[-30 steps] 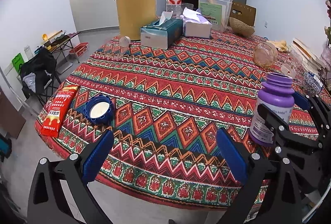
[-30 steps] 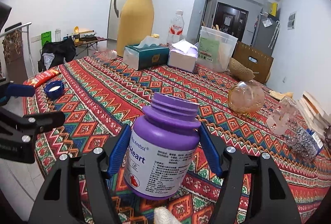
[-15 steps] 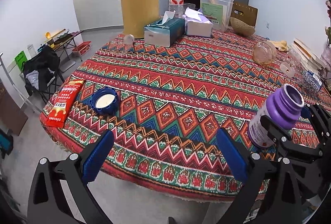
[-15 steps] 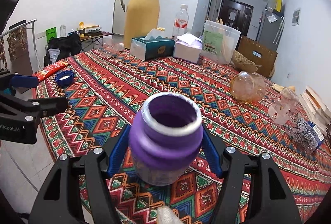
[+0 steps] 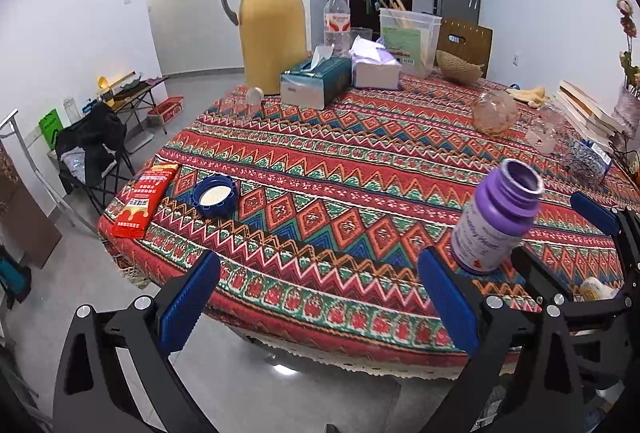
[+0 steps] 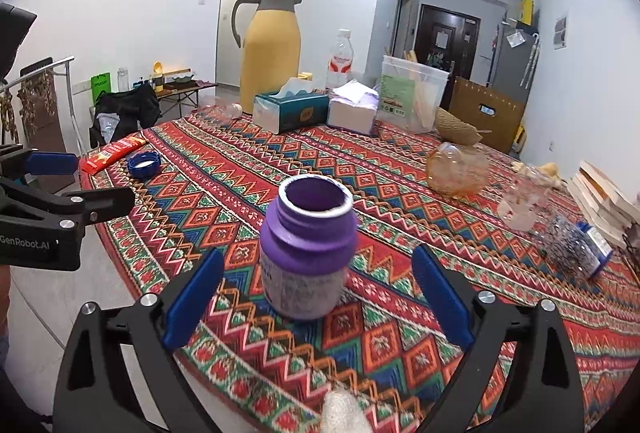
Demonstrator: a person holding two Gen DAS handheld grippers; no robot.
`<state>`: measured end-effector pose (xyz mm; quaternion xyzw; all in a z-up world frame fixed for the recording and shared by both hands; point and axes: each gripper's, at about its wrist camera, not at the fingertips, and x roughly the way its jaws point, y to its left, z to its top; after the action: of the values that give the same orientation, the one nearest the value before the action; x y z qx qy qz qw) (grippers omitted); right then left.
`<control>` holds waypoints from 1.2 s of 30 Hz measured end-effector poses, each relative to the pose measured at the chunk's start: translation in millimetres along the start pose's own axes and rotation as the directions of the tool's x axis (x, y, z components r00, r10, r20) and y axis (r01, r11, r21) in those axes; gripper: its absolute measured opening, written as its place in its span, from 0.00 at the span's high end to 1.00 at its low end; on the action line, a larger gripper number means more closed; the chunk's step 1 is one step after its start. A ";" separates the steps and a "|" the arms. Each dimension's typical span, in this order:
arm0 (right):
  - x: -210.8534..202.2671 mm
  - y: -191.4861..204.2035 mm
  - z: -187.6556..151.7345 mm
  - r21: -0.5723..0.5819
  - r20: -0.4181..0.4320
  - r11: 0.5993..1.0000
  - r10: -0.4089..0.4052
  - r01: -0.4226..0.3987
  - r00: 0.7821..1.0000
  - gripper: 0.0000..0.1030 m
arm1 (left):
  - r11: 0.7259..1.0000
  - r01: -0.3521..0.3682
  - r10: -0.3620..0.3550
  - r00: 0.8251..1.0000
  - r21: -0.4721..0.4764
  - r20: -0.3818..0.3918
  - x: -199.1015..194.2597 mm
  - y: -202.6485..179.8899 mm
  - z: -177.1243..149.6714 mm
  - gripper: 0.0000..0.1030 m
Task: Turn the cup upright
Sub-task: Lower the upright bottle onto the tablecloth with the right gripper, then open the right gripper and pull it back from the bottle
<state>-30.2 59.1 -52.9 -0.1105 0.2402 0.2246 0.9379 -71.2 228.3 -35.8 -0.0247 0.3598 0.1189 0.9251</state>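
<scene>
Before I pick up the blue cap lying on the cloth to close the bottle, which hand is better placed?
Left, probably. The left gripper is open with nothing in it, on the blue cap's side; the right gripper, jaws open, brackets the purple bottle.

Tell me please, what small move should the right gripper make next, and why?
Probably draw the right gripper straight back. The purple bottle stands upright on the tablecloth with its mouth up, and both blue pads are apart from its sides, so nothing is left to turn. The left gripper is open and idle.
</scene>
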 end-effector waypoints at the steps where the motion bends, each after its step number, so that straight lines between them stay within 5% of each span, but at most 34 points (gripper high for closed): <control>1: -3.9 -1.3 -1.3 0.004 0.003 1.000 -0.001 0.001 1.000 0.09 | 1.000 -0.001 0.001 1.000 0.004 0.010 -5.2 -3.1 -1.7 0.07; 15: -75.1 -32.5 -34.0 0.093 0.042 0.994 -0.058 0.054 0.997 0.07 | 1.000 0.007 -0.009 0.992 0.016 0.126 -58.2 -38.0 -28.6 0.07; 26: -135.1 -69.5 -66.5 0.206 0.042 0.963 -0.188 0.175 0.981 0.07 | 0.995 0.085 -0.098 0.962 0.060 0.255 -89.6 -81.5 -49.6 0.07; 36: -175.5 -102.9 -80.3 0.289 0.003 0.920 -0.277 0.265 0.961 0.07 | 0.985 0.147 -0.166 0.949 0.091 0.269 -98.5 -113.6 -56.1 0.07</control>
<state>-151.2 -120.8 -24.0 -0.0011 0.2320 0.0580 0.9710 -151.4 90.7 -15.6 -0.0039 0.2286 0.0346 0.9729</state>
